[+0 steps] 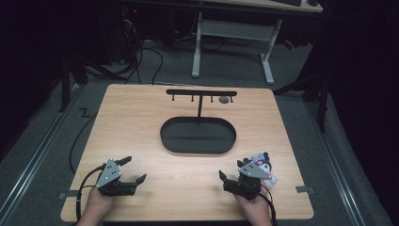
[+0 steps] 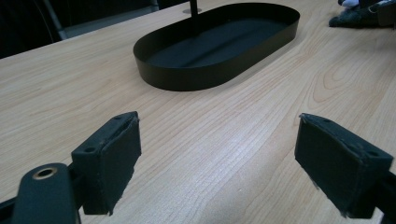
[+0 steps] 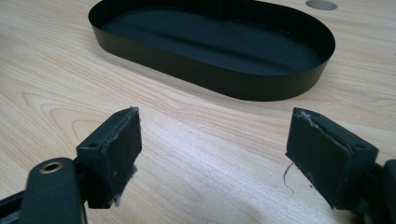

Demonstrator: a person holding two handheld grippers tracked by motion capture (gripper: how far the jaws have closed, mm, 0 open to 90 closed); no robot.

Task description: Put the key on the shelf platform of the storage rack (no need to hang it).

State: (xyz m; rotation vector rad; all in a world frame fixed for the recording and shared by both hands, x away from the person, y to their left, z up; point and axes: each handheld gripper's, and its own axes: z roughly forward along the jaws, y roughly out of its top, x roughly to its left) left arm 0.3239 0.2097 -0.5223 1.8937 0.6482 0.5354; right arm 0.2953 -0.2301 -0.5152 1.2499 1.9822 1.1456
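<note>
Left hand-held gripper (image 1: 132, 170) and right hand-held gripper (image 1: 231, 171), both spread and empty, rest on the worktop (image 1: 141, 122). The plush toy (image 1: 263, 165) lies just beside the right one; a careless sweep could knock it off the edge. The black tray (image 1: 197, 147) lies ahead. No legible writing.

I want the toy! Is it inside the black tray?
No, the toy lies on the table beside the right gripper, outside the tray.

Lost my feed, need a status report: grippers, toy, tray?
Left gripper and right gripper open, empty, near table edge. Plush toy beside right gripper, ungrasped. Tray empty, nothing in the way.
</note>
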